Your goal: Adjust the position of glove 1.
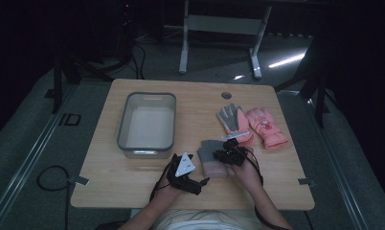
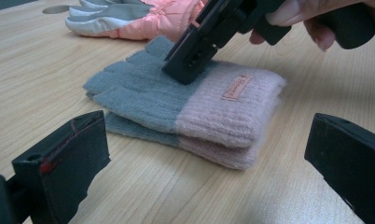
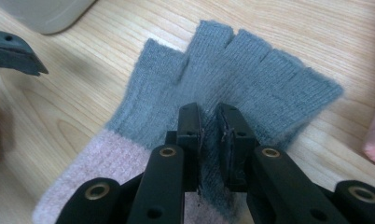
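Note:
Two grey and pink knit fingerless gloves point(image 1: 210, 158) point(image 2: 176, 107) lie stacked on the wooden table near its front middle. My right gripper point(image 1: 229, 154) point(image 3: 209, 112) comes down on the top glove point(image 3: 251, 70) from the right. Its jaws stand almost together, with a fold of the grey knit pinched between them, just ahead of the pink cuff. In the left gripper view its tip point(image 2: 188, 65) presses into the grey part. My left gripper point(image 1: 199, 167) point(image 2: 209, 137) rests low, just left of the stack, open wide with nothing between its jaws. One of its jaws point(image 3: 13, 51) is in the right gripper view.
A grey plastic bin point(image 1: 121, 124) point(image 3: 45, 14) stands empty at the table's left middle. A pair of pink padded gloves point(image 1: 267, 127) point(image 2: 143, 18), one palm-up and grey, lies behind and right of the knit stack. A cable hole point(image 1: 226, 95) sits near the far edge.

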